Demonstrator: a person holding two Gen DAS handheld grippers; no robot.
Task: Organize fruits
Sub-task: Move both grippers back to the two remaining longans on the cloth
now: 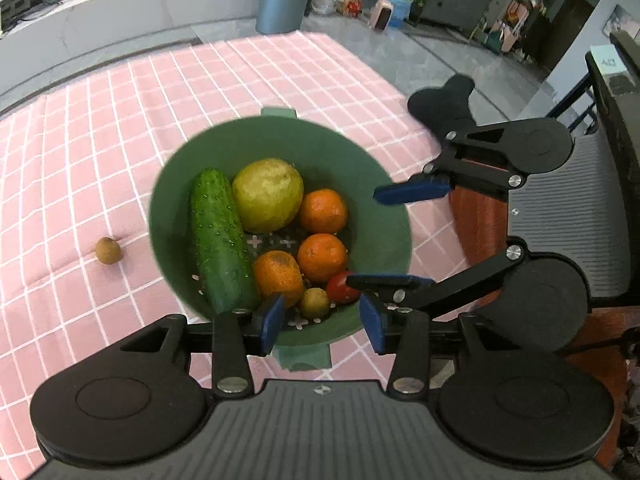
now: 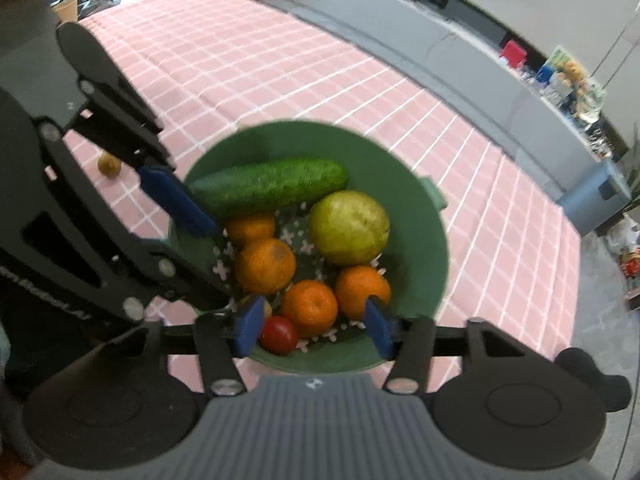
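Both grippers, left (image 1: 322,322) and right (image 2: 314,326), hang parted and empty over my green colander (image 1: 376,236): cucumber (image 1: 220,240), pear (image 1: 268,196), tangerines (image 1: 322,258), tomato (image 2: 279,335) inside. One longan (image 1: 108,250) sits outside on the tablecloth (image 1: 120,140).

The left gripper's blue pad (image 2: 176,200) is hiding the cucumber's (image 2: 268,186) near end. 1 small brown fruit (image 2: 262,307) is peeking from behind another pad, too covered to identify.
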